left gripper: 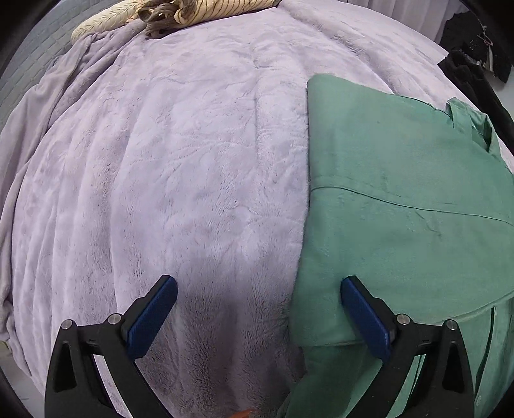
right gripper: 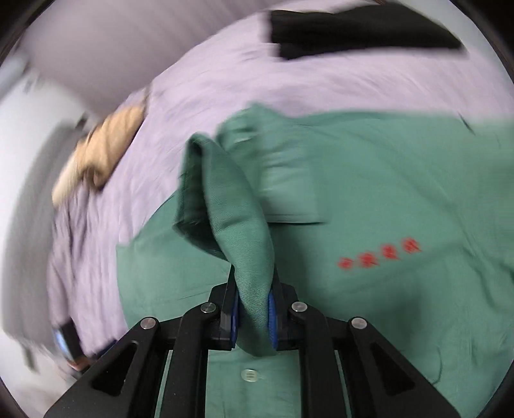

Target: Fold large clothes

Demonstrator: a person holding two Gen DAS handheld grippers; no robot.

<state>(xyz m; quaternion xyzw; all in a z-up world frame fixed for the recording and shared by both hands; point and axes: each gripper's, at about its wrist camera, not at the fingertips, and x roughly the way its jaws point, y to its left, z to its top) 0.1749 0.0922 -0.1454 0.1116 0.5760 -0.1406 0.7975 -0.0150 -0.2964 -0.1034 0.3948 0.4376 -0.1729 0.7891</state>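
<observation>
Right gripper point(right gripper: 253, 318) jaws clamped tight on a bunched fold of the green shirt point(right gripper: 369, 199), blue pads barely showing either side of the cloth; the pinched part, likely a sleeve or cuff, stands up in a loose hump above the rest of the garment. Left gripper point(left gripper: 258, 308) jaws spread wide, holding nothing, hovering over the shirt's left edge, one finger above the green cloth and the other above the lilac blanket point(left gripper: 160, 160). Shirt lies on the bed on top of that blanket, mostly flat, front up in the right wrist view with a button point(right gripper: 249, 375) near the jaws, a chest pocket and red lettering point(right gripper: 379, 255). Risks, as I judge them: right view is motion-blurred, so the swing looks fast and the held fold could slip from the jaws or land skewed; only one point is pinned, so the body may drag and wrinkle on the plush blanket; the left gripper closing here might catch blanket along with shirt edge. Fabric looks like mid-weight twill, matte, seams visible, holds a crease decently. Beige patterned cloth point(left gripper: 154, 13) and a black garment point(right gripper: 353, 29) lie well apart from the shirt at the far bed edge.
</observation>
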